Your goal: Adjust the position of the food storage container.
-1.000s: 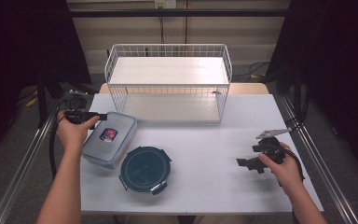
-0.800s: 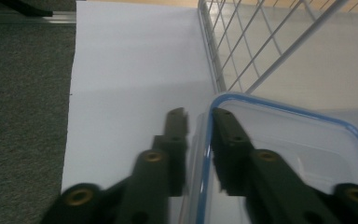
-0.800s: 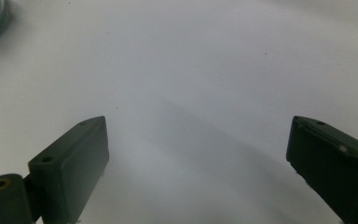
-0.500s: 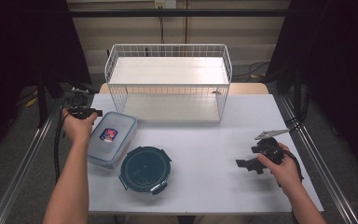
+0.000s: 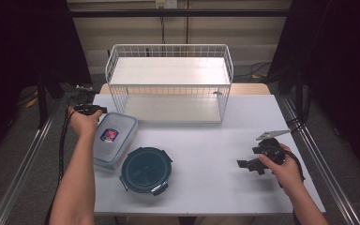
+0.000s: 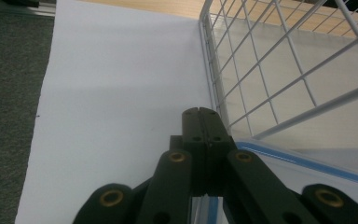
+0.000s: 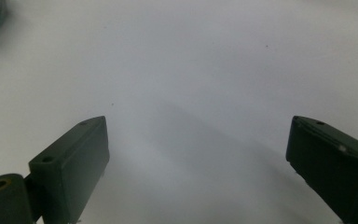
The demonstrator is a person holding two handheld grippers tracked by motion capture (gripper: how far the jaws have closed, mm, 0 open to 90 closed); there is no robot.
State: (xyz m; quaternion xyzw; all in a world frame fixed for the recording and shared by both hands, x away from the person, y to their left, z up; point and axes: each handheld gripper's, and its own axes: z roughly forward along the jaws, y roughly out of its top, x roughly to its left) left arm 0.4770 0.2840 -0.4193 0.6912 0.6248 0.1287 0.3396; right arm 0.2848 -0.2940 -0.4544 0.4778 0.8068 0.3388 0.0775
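Containers: 1 rect. [image 5: 114,139], 1 round [image 5: 146,169]

No words, numbers or brand names can be read here. The one printed mark is a small sticker [image 5: 108,135] in red and dark blue, sitting on the clear lid of the rectangular container [image 5: 122,126] at the left of the tabletop [image 5: 206,140]; its lettering is too small and blurred to make out. The round dark lid [image 5: 146,169] just to the container's right carries no legible print.
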